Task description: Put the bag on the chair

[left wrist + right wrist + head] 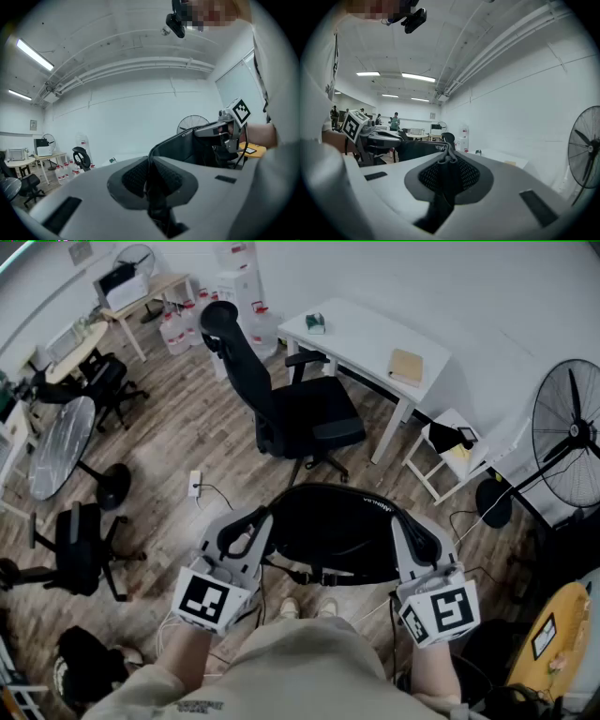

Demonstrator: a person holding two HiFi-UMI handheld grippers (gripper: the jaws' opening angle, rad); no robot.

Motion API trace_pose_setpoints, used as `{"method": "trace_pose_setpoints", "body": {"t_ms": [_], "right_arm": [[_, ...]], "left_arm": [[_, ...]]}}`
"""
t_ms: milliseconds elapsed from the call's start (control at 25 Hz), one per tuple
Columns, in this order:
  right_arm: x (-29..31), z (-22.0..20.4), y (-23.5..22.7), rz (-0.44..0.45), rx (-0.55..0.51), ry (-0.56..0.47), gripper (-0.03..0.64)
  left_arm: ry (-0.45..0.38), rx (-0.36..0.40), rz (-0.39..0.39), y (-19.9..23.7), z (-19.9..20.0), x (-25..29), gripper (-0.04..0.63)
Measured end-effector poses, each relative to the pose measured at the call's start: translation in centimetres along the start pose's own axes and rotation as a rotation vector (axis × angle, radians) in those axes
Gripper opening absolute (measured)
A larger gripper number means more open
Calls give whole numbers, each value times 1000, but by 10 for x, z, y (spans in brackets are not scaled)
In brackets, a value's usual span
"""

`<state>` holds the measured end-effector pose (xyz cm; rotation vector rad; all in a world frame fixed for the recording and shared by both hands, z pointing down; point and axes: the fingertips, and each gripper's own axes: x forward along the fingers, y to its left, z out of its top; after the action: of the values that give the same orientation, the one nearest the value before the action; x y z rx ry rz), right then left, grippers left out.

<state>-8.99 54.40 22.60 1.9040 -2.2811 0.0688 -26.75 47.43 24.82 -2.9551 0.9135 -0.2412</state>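
Bare wood floor (178, 442) lies open between the person and a black office chair (314, 418), with a white desk (366, 334) just behind it. A black bag (337, 531) is held up short of the chair. The left gripper (265, 519) and right gripper (398, 521) each pinch its rim, jaws nearly closed. Likely next: carry it forward, then lower it onto the seat between the armrests

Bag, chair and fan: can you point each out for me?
bag (337, 532), head view, middle of its black side.
chair (314, 418), head view, on its seat.
fan (579, 432), head view, near the grille's hub.
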Motion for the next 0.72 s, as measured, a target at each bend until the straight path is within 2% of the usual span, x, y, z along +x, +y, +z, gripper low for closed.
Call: {"method": "trace_pose_setpoints", "body": {"t_ms": [400, 720], "right_arm": [[-9, -14, -35, 0, 66, -29, 46], [-32, -26, -68, 5, 80, -41, 46]], "left_arm": [[6, 6, 5, -23, 5, 28, 48], [7, 5, 9, -60, 5, 50, 48]]}}
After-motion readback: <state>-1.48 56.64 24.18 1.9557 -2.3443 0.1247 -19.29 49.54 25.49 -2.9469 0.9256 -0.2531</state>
